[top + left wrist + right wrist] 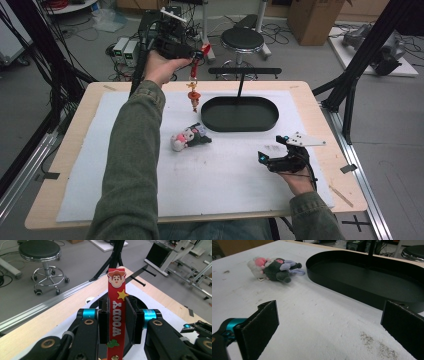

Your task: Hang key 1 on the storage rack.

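Woody strap (117,315) | clamped in left claw (117,320) (apparently dangling)

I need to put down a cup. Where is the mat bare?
The near mat is bare, between the left sleeve and the right tongs. The tray also lies empty. It is crowded around the plush toy and dangling keychain.

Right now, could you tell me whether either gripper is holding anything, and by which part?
The left gripper pinches the red Woody strap around its middle, the figure charm dangling below. The right gripper is open above the mat and holds nothing.
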A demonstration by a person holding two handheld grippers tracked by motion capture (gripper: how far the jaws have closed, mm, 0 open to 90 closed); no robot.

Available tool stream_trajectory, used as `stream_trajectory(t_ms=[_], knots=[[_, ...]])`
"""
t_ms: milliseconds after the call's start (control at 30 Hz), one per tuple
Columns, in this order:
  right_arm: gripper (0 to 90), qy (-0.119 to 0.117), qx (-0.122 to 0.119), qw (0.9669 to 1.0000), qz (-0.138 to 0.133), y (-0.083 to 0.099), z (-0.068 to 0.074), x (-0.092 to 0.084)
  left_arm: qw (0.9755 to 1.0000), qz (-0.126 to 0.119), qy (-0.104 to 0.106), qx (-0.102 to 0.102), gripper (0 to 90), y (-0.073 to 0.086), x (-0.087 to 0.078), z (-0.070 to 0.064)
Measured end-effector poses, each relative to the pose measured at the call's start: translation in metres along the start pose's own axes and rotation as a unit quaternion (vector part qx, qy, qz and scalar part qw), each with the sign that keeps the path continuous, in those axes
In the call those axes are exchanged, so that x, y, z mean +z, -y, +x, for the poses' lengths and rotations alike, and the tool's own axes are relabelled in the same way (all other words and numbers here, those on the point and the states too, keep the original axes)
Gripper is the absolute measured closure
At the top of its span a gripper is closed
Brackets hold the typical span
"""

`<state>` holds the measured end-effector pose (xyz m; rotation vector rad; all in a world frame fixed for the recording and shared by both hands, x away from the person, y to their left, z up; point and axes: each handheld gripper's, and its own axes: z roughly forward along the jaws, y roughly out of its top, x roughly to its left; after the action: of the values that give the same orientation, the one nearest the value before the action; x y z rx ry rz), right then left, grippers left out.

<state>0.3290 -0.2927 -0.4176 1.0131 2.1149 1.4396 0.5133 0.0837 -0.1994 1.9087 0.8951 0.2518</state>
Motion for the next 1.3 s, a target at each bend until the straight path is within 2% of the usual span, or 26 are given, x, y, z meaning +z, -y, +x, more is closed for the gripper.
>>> stream_trajectory(t_ms=[33, 100, 233, 400, 533, 600, 700, 900, 1000, 1100, 1200, 1300], knots=[[0.7, 0.001, 0.002, 1.0000, -0.001, 0.000, 0.000, 0.000, 1.0000, 0.001, 0.000, 0.002, 74.7, -0.001, 0.002, -0.002], [0.8, 0.001, 0.005, 1.0000, -0.001, 0.000, -0.001, -0.001, 0.9997, 0.000, -0.013, 0.018, 74.7, -0.002, 0.008, -0.008], [0.7, 0.003, 0.006, 1.0000, 0.000, 0.000, -0.001, 0.000, 0.9996, -0.006, -0.017, 0.023, 74.7, -0.007, 0.016, -0.015], [0.8, 0.003, -0.001, 1.0000, -0.001, 0.000, 0.000, 0.001, 0.9997, -0.019, -0.009, 0.014, 74.7, -0.010, 0.024, -0.020], [0.7, 0.004, 0.003, 1.0000, 0.002, 0.000, 0.000, 0.000, 0.9998, -0.016, -0.004, 0.011, 74.7, -0.010, 0.033, -0.024], [0.7, 0.003, 0.002, 1.0000, 0.002, 0.000, 0.000, 0.000, 0.9998, -0.012, -0.010, 0.013, 74.7, -0.011, 0.037, -0.025], [0.7, 0.002, 0.002, 1.0000, 0.002, 0.000, -0.001, 0.000, 0.9997, -0.017, -0.014, 0.008, 74.7, -0.011, 0.042, -0.023], [0.7, 0.001, -0.001, 1.0000, 0.001, 0.000, -0.001, 0.001, 0.9993, -0.032, 0.006, -0.019, 74.7, -0.011, 0.057, -0.014], [0.7, 0.003, -0.001, 1.0000, 0.001, 0.000, -0.001, 0.001, 0.9996, -0.025, -0.002, -0.016, 74.7, -0.009, 0.065, -0.014], [0.7, 0.005, -0.001, 1.0000, -0.003, 0.000, -0.002, 0.001, 0.9994, -0.032, -0.007, -0.015, 74.7, -0.009, 0.071, -0.012], [0.7, 0.005, 0.000, 1.0000, -0.003, 0.000, -0.002, 0.000, 0.9991, -0.027, -0.017, -0.026, 74.7, -0.009, 0.079, -0.005], [0.7, 0.006, -0.002, 1.0000, -0.004, 0.000, -0.002, 0.000, 0.9980, -0.028, -0.033, -0.047, 74.8, -0.009, 0.086, 0.003]])
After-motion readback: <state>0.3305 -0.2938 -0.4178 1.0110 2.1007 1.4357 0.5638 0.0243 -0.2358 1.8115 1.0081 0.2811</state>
